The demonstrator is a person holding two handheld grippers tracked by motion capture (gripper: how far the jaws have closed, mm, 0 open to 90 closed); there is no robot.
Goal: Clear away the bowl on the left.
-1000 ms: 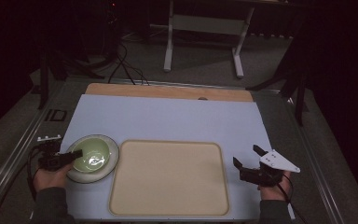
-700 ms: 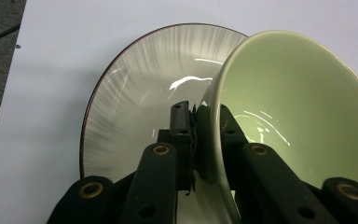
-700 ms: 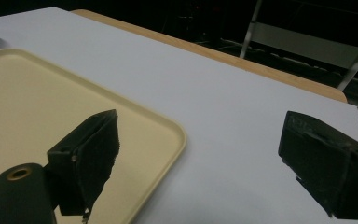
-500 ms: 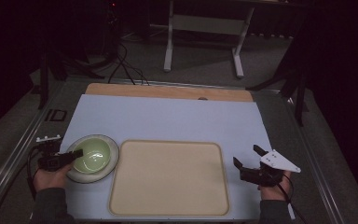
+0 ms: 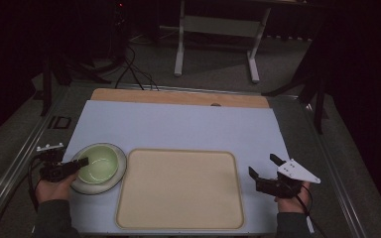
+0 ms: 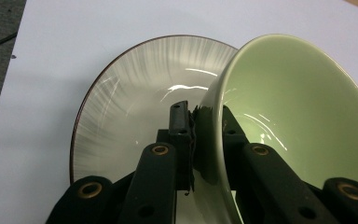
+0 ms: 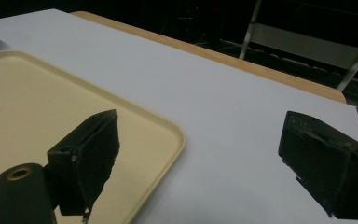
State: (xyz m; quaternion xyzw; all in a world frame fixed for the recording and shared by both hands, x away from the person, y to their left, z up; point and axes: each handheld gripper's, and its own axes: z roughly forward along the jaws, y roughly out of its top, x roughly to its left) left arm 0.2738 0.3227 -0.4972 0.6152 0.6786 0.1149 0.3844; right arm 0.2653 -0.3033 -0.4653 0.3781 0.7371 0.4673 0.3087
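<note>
Dark room all around, and a table with a pale blue mat [image 5: 178, 126] lay under the lamp light. On the left gripper [image 6: 200, 135] the two black jaws were pinched tight on the near rim of the green bowl [image 6: 298, 126], one jaw outside the wall and one inside. The bowl sat tipped on a grey striped plate [image 6: 121, 102] with a thin dark edge, and the plate lay flat on the mat at the left side, just beside the tan tray [image 5: 178, 188]. From above, the left gripper [image 5: 72, 166] came at the bowl [image 5: 98, 162] from the left, and the plate [image 5: 118, 173] nearly touched the tray's left edge. The right gripper [image 7: 196, 154] had its jaws wide apart with nothing between them. It hung low over the mat near the tray's [image 7: 37, 107] right corner. From above, that right gripper [image 5: 264, 167] was well apart from the bowl, on the far side of the tray. It looked like the job was only at its start: the bowl had been grabbed, but it was not yet off the plate. The tray had nothing on it. My guess was that the bowl, and maybe the plate too, were meant to go onto the tray, so nearly all the work was left.
</note>
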